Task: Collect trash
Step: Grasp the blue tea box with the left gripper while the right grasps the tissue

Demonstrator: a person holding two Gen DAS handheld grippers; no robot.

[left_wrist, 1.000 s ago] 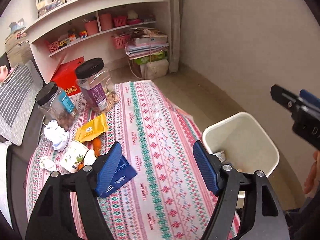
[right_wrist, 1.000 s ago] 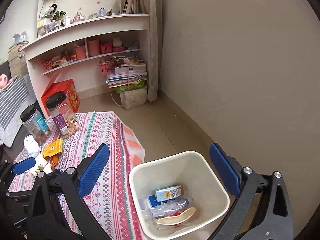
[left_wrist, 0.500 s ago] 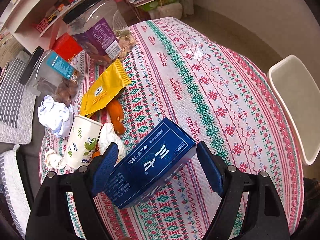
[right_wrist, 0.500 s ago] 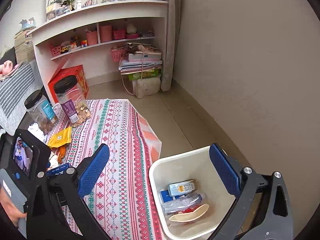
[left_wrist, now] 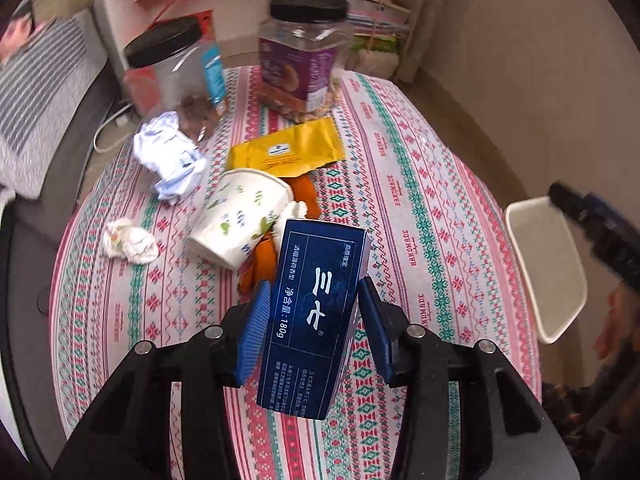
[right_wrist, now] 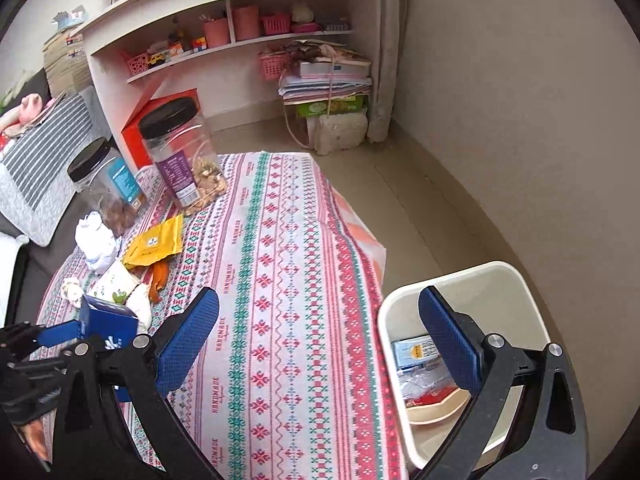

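Your left gripper (left_wrist: 312, 320) jaws have just been closing and now pinch the blue box (left_wrist: 316, 316), tilted up off the tablecloth (left_wrist: 420, 208) vs 0.5 s ago. Your right gripper (right_wrist: 320, 344): jaws spread, empty, beside the bin (right_wrist: 532, 304).

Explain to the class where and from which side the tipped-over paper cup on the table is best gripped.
Grip the paper cup across its round wall near the middle, coming down from above with a hand-held gripper. It lies on its side against the orange peel and yellow packet, so the upper wall is free; a light squeeze probably avoids crushing it.
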